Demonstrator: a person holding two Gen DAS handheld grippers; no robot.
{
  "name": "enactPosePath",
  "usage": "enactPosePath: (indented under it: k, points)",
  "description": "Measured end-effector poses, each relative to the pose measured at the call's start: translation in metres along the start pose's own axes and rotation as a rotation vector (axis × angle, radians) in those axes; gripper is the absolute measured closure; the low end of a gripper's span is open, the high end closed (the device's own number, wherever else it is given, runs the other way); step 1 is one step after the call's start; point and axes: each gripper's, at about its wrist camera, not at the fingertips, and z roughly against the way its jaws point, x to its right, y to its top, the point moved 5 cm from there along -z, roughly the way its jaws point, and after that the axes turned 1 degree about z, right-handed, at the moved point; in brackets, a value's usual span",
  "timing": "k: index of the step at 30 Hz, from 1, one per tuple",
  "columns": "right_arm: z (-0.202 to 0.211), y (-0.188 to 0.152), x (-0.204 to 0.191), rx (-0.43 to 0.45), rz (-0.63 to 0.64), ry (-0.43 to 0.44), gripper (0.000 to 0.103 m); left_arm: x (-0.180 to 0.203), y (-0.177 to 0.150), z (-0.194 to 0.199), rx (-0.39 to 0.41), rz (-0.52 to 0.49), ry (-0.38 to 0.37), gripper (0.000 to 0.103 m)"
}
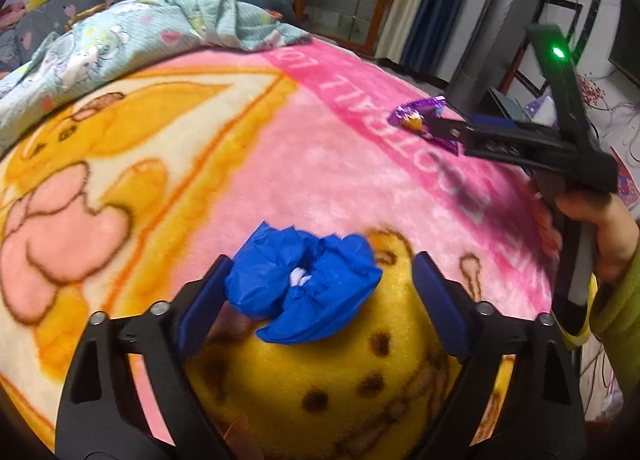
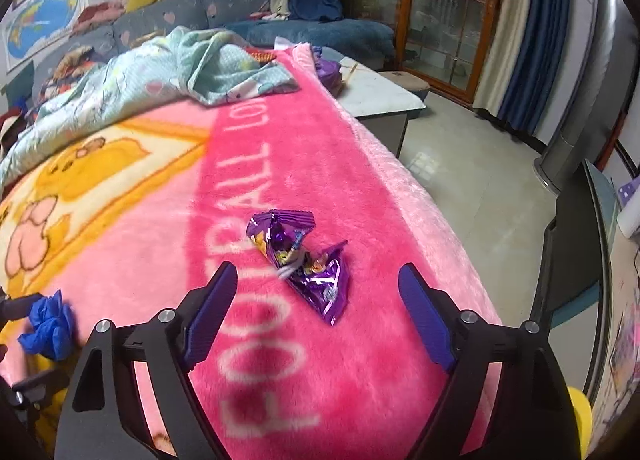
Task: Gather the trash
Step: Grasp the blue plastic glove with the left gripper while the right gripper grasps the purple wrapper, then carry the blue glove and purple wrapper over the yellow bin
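A: While both grippers sit over the blanket [image 2: 360, 164], note jaw states first.
B: Left gripper [image 1: 322, 282]: jaws spread. A blue glove [image 1: 304, 284], crumpled, lies between the fingers. Its left side meets the left pad [image 1: 208, 300]; the right pad stands clear. Released, not grasping.
A: Right gripper [image 2: 316, 300]?
B: Jaws spread as well. A purple wrapper [image 2: 304, 260] lies between the fingertips, touching neither. Released.
A: Places, by clock, from the left wrist view?
B: Glove at 6 o'clock, on the yellow spotted print. Wrapper [image 1: 420, 116] at 2 o'clock, on the pink band with white letters, right gripper's [image 1: 440, 128] tip over it.
A: From the right wrist view?
B: Wrapper near centre, toward 6 o'clock. Glove [image 2: 48, 324] at 8 o'clock. A hand [image 1: 600, 228] grips the right handle; green sleeve [image 1: 624, 300] below it.
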Motion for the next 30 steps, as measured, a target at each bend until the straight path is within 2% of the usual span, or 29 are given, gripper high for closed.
enactPosePath:
  k: [4, 7, 8, 11, 16, 22, 30]
  points:
    - [-0.013, 0.005, -0.005, -0.018, 0.025, 0.003, 0.032, 0.007, -0.003, -0.003, -0.016, -0.023, -0.007, 0.044]
    - [-0.023, 0.005, -0.007, -0.043, 0.023, 0.012, 0.046, 0.009, -0.003, -0.007, -0.027, -0.033, -0.009, 0.052]
    - [-0.025, 0.003, -0.008, -0.050, 0.021, 0.015, 0.053, 0.009, -0.003, -0.007, -0.028, -0.036, -0.010, 0.053]
    - [-0.026, -0.005, -0.010, -0.055, 0.018, 0.015, 0.064, 0.010, -0.003, -0.007, -0.030, -0.032, -0.020, 0.061]
    - [-0.012, -0.016, -0.007, -0.031, -0.040, 0.060, 0.068, 0.009, -0.004, -0.007, -0.033, -0.009, -0.047, 0.069]
    - [0.013, -0.041, -0.010, -0.012, -0.065, 0.111, 0.069, 0.015, -0.004, -0.004, -0.023, 0.009, -0.098, 0.079]
    - [0.056, -0.066, -0.003, 0.053, -0.127, 0.145, 0.069, 0.042, 0.000, 0.006, 0.012, -0.022, -0.150, 0.081]
